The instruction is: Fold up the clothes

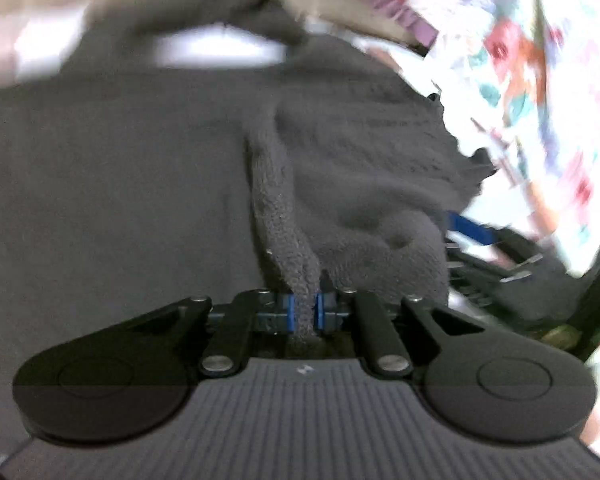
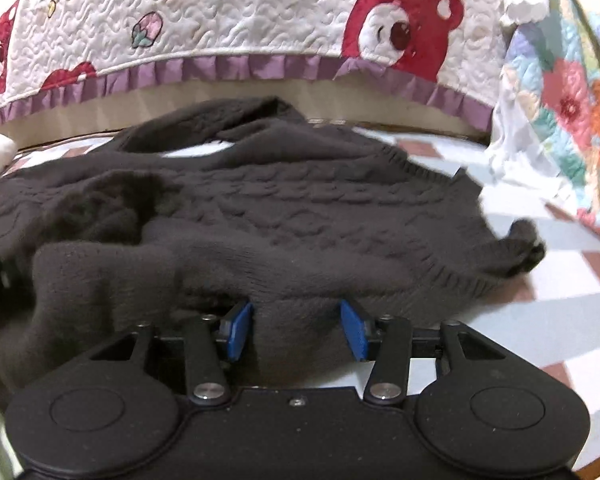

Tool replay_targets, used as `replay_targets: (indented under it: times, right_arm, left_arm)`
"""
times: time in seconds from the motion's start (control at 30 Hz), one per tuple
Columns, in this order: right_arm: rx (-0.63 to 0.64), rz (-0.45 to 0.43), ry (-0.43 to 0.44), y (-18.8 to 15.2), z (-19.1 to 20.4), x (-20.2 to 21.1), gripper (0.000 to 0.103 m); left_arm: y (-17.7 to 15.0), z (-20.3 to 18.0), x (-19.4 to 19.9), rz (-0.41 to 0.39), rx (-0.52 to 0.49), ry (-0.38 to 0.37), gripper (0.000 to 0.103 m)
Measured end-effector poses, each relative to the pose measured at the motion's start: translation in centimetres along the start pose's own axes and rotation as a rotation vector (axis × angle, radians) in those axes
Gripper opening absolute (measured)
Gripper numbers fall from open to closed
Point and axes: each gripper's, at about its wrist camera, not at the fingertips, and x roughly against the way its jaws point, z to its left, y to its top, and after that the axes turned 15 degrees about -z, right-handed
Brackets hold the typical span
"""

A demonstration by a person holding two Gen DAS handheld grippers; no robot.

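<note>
A dark brown cable-knit sweater point(image 2: 284, 216) lies spread and rumpled on a checked surface. My left gripper point(image 1: 305, 312) is shut on a bunched fold of the sweater point(image 1: 284, 200), which stretches away from the blue pads; that view is blurred. My right gripper point(image 2: 296, 328) is open, its blue pads point(image 2: 240, 330) standing apart on either side of the sweater's near edge, with fabric between them but not pinched. The right gripper also shows at the right edge of the left wrist view point(image 1: 484, 256).
A white quilt with red bears and a purple ruffle point(image 2: 260, 20) hangs along the back. A floral patchwork quilt point(image 2: 572, 100) hangs at the right. The checked white and red surface point(image 2: 540, 300) shows to the right of the sweater.
</note>
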Motion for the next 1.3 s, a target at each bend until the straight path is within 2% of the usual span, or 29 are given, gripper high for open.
replay_targets:
  times: [0.07, 0.13, 0.17, 0.27, 0.37, 0.43, 0.53, 0.67, 0.77, 0.8, 0.9, 0.97, 1.03, 1.1, 1.17, 1.2, 1.23, 1.27, 1.3]
  right_arm:
    - [-0.002, 0.007, -0.005, 0.1, -0.2, 0.7, 0.014]
    - [0.02, 0.009, -0.025, -0.1, -0.1, 2.0, 0.013]
    - [0.031, 0.01, -0.035, -0.2, 0.0, 2.7, 0.013]
    - [-0.098, 0.033, -0.031, -0.5, -1.4, 4.4, 0.013]
    - [-0.245, 0.103, -0.03, -1.6, -3.3, 4.4, 0.014]
    - [-0.269, 0.131, -0.023, -2.3, -3.3, 4.3, 0.016]
    - [-0.233, 0.114, -0.032, -2.6, -2.2, 4.5, 0.03]
    - [-0.18, 0.064, -0.027, -2.2, -0.1, 4.7, 0.068]
    - [-0.194, 0.07, 0.005, -2.8, 0.0, 3.0, 0.074]
    - [-0.273, 0.119, 0.003, -3.3, -1.1, 2.0, 0.074]
    - [-0.43, 0.109, -0.063, -3.3, -3.5, 2.0, 0.074]
    - [-0.429, 0.098, -0.087, -3.2, -3.6, 2.0, 0.074]
    - [-0.321, 0.087, -0.145, -3.1, -2.6, 1.4, 0.074]
    - [-0.23, 0.077, -0.168, -3.0, -1.3, 0.7, 0.074]
    - [-0.158, 0.059, -0.172, -2.5, -0.6, 0.5, 0.074]
    - [-0.109, 0.037, -0.155, -2.4, -0.5, 0.8, 0.073]
    - [-0.109, 0.031, -0.139, -2.2, -1.3, 1.2, 0.07]
    - [-0.109, 0.026, -0.124, -2.0, -2.1, 1.7, 0.059]
    - [-0.11, 0.02, -0.108, -1.8, -3.0, 2.1, 0.056]
  left_arm:
    - [2.1, -0.4, 1.0, -0.054, -0.241, 0.144, 0.009]
    - [3.3, -0.3, 1.2, -0.083, -0.417, 0.276, 0.009]
    - [3.8, 0.0, 1.2, -0.089, -0.466, 0.317, 0.009]
    - [4.3, 2.3, 0.2, -0.084, -0.41, 0.312, 0.013]
    - [3.2, 3.8, -1.7, -0.083, -0.357, 0.321, 0.028]
    - [2.4, 4.4, -2.6, -0.084, -0.342, 0.339, 0.038]
    - [1.7, 5.2, -2.8, -0.083, -0.282, 0.348, 0.046]
    - [1.7, 6.4, -1.5, -0.084, -0.159, 0.328, 0.052]
    - [1.4, 5.6, 0.0, -0.089, -0.159, 0.272, 0.057]
    - [1.1, 5.0, 0.5, -0.09, -0.177, 0.248, 0.057]
    - [-0.2, 2.9, 1.4, -0.08, -0.269, 0.172, 0.064]
    - [-1.5, 1.1, 1.3, -0.061, -0.373, 0.148, 0.07]
    - [-3.0, -0.7, 0.5, -0.027, -0.496, 0.175, 0.074]
    - [-4.4, -2.2, -0.6, 0.012, -0.603, 0.208, 0.074]
    - [-4.4, -2.5, -0.9, 0.013, -0.589, 0.222, 0.075]
    - [-4.1, -2.4, -1.0, 0.018, -0.578, 0.233, 0.08]
    - [-3.9, -2.2, -1.0, 0.022, -0.57, 0.246, 0.084]
    - [-3.6, -2.0, -1.0, 0.027, -0.564, 0.256, 0.086]
    - [-3.4, -1.7, -1.0, 0.034, -0.559, 0.261, 0.09]
